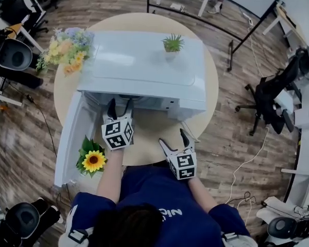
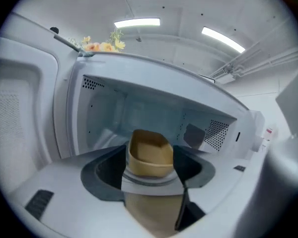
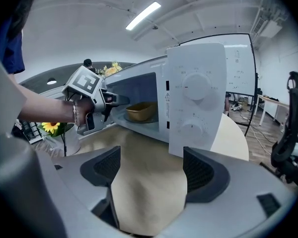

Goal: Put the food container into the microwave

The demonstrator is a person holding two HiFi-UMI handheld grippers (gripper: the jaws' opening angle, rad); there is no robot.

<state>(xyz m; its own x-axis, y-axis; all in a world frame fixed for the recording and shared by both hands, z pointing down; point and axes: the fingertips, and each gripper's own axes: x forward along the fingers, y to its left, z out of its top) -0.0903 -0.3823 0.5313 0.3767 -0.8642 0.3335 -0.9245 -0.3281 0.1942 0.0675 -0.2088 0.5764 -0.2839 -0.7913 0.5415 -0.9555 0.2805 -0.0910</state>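
A white microwave (image 1: pixel 144 66) stands on a round wooden table (image 1: pixel 208 107), its door (image 1: pixel 72 138) swung open to the left. The tan food container (image 2: pixel 149 155) sits upright on the glass turntable inside the cavity; the right gripper view shows the container (image 3: pixel 140 111) too. My left gripper (image 1: pixel 120 103) is at the mouth of the cavity, jaws open, pads clear of the container. In the right gripper view the left gripper (image 3: pixel 120 99) reaches only to the cavity's front edge. My right gripper (image 1: pixel 172 138) hovers open and empty over the table in front of the control panel (image 3: pixel 196 98).
A bouquet (image 1: pixel 67 49) and a small green plant (image 1: pixel 173 43) stand on the microwave's top. A potted sunflower (image 1: pixel 92 161) sits by the open door at the table's near left. Office chairs and a whiteboard frame surround the table.
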